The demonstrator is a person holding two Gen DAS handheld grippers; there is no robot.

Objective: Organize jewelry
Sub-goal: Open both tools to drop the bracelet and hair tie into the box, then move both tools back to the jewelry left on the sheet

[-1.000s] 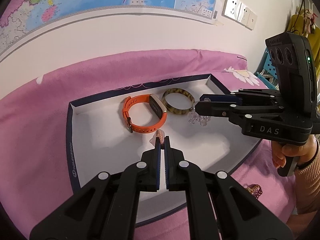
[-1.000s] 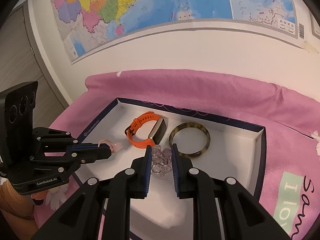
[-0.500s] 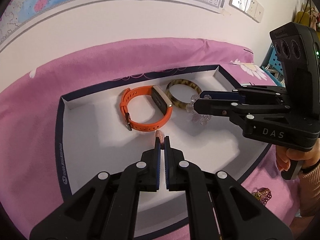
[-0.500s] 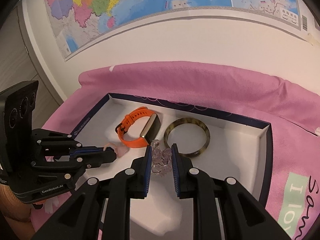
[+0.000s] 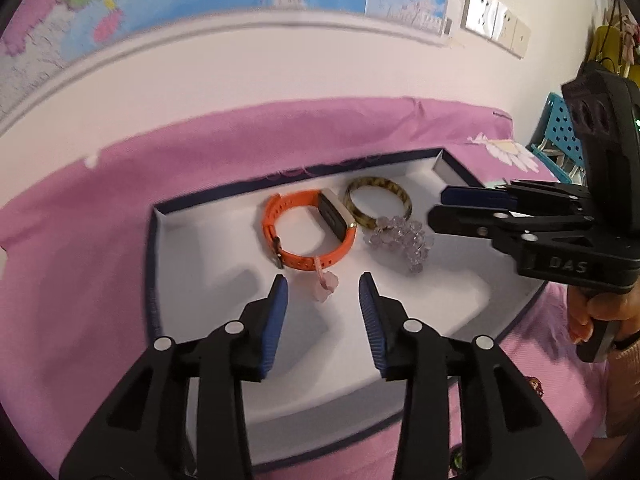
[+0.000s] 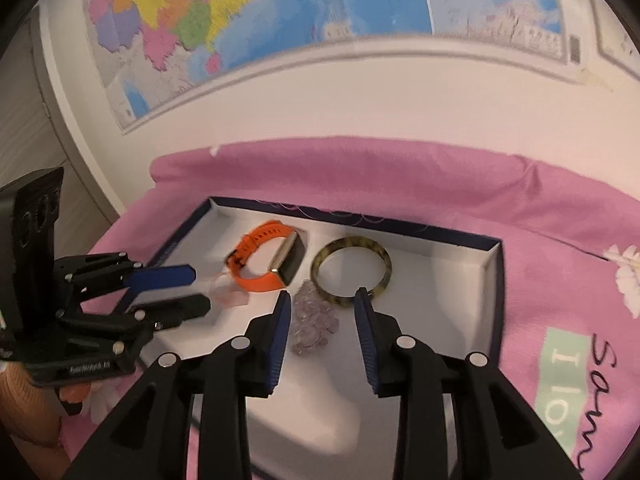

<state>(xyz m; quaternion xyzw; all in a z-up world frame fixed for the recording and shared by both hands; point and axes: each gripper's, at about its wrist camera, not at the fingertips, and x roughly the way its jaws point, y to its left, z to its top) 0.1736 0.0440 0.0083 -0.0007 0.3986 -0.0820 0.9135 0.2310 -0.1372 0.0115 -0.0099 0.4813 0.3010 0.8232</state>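
Note:
A white tray with a dark blue rim [image 5: 154, 240] [image 6: 490, 276] lies on a pink cloth. In it lie an orange watch band [image 5: 296, 216] [image 6: 256, 280], a tortoiseshell bangle [image 5: 396, 192] [image 6: 384, 260], a clear bead bracelet [image 5: 404, 236] [image 6: 316, 324] and a small pink piece [image 5: 326, 286] [image 6: 228, 294]. My left gripper [image 5: 323, 282] [image 6: 192, 288] is open just behind the pink piece, which rests against the orange band. My right gripper [image 6: 322, 300] [image 5: 440, 204] is open above the bead bracelet, which lies loose on the tray.
The pink cloth [image 5: 80, 240] [image 6: 560, 248] covers the surface around the tray. A wall with a map [image 6: 280, 20] stands behind. A small dark beaded item [image 5: 534, 386] lies on the cloth right of the tray. A blue crate [image 5: 560, 132] stands far right.
Both grippers have opened. The left let go of the pink piece beside the orange band; the right let go of the bead bracelet beside the bangle. Both drew back a little.

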